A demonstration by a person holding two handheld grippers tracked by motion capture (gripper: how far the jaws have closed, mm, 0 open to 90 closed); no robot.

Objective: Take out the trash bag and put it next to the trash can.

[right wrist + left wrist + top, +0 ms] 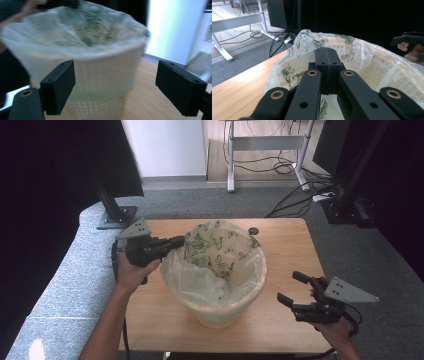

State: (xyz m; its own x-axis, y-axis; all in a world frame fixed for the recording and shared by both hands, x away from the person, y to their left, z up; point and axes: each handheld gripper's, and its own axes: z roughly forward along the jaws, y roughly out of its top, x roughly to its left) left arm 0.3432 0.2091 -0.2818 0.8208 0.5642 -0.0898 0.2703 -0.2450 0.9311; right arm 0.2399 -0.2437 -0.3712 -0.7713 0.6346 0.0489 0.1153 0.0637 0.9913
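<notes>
The left gripper, held in the person's left hand, has its black jaws pressed together on the rim of the thin translucent plastic bag printed with green leaves; in the left gripper view the closed gripper sits right at the near edge of the bag, with the film pinched between the pads. That bag lines the round cream-coloured woven wastebasket, its edge folded over the basket's top. The basket stands near the middle of the light wooden table. The right gripper is off to the basket's right, apart from it, jaws spread wide and holding nothing; in the right gripper view the basket shows between the parted jaws, farther off and blurred, with the bag over its rim.
</notes>
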